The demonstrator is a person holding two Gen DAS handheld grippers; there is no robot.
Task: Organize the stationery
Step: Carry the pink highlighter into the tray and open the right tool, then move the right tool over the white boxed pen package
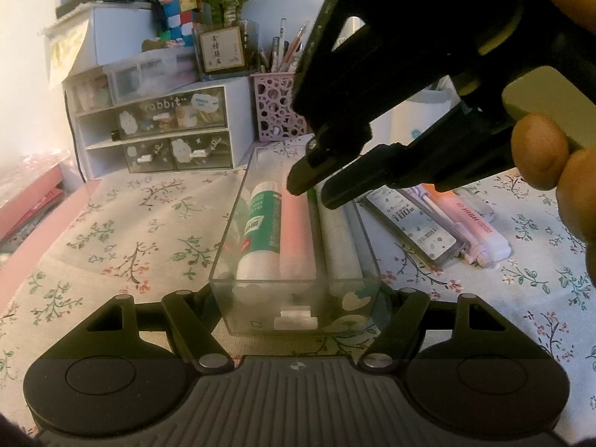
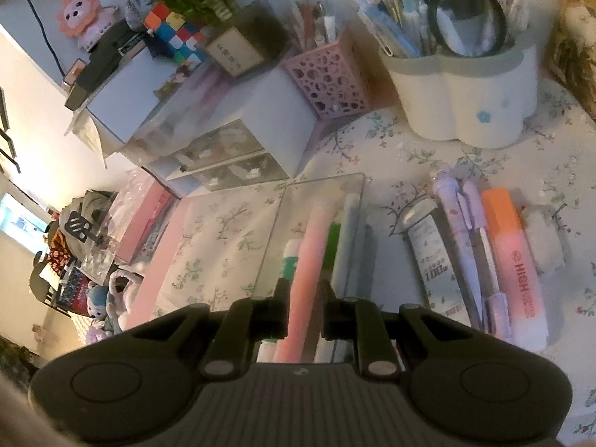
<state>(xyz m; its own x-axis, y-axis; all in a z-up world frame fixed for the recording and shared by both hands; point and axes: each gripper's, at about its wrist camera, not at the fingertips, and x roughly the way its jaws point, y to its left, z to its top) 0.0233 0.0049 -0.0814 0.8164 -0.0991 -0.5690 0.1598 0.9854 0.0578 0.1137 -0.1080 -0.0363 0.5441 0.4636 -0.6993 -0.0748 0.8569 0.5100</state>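
Note:
A clear plastic tray [image 1: 223, 246] lies lengthwise on the flowered cloth, and my left gripper [image 1: 298, 300] is shut on its near end. Inside lie a green-and-white glue stick [image 1: 260, 223], a pink pen [image 1: 298, 234], a thin green pen [image 2: 333, 238] and a pale grey pen [image 1: 339, 242]. My right gripper [image 1: 313, 192] comes down from the upper right, held by a hand. Its jaws are almost together, just over the pink pen [image 2: 313, 238], with nothing seen held. In the right wrist view the pink pen shows through the narrow gap of that gripper [image 2: 303, 287].
Right of the tray lie a lead-refill case [image 2: 436, 264], a lilac pen [image 2: 458, 231], an orange-pink highlighter [image 2: 510, 246] and a grey eraser [image 2: 544, 238]. Behind stand a small drawer unit [image 1: 160, 130], a pink perforated pen holder [image 2: 327, 78] and a white pen pot [image 2: 465, 93].

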